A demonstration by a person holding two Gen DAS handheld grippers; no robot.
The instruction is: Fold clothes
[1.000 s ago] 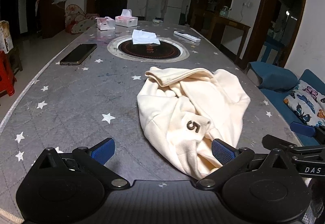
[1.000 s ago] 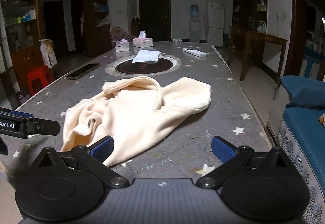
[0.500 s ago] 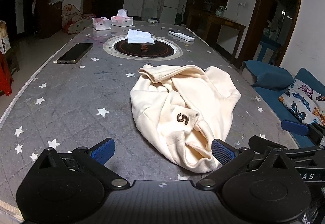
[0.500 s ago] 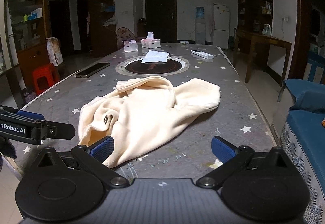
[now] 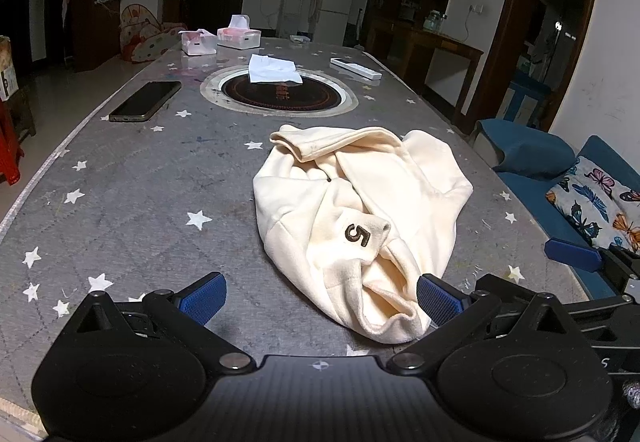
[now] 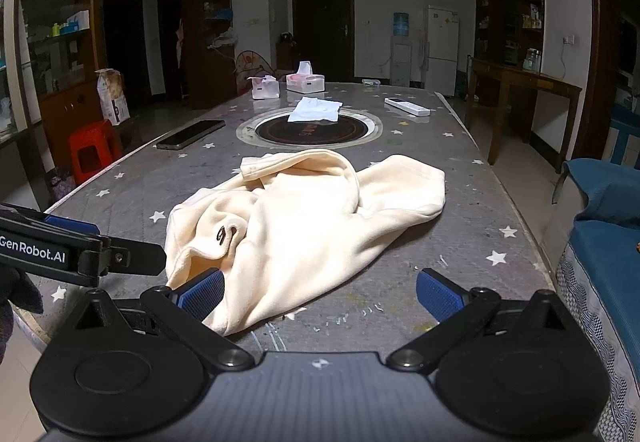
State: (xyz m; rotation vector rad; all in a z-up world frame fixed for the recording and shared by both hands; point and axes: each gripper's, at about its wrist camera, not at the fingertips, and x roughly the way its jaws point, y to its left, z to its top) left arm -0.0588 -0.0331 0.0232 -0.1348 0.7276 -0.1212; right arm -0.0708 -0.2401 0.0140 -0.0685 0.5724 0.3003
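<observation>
1. While nothing's actually been folded yet, the crumpled cream fleece garment with a dark "5" patch (image 5: 360,217) sits bunched in a heap in the lower middle of both views, on the grey star-print table cover (image 5: 132,201).
2. Left gripper (image 5: 320,292) hangs at the bottom of its frame with jaws spread wide and holding nothing; its right blue pad sits right at the near hem of the heap, can't tell if it touches.
3. Right gripper (image 6: 320,292) is the same deal: jaws wide apart, empty, left pad just at the cloth's near edge.
4. Far end of the table has a black phone (image 5: 146,101), a white tissue sheet (image 5: 272,69) on the round dark inset, and a white remote (image 5: 355,67), all well apart from the garment.
5. So I'd say it's basically at the start: spreading it flat, then every fold, is still left.
</observation>
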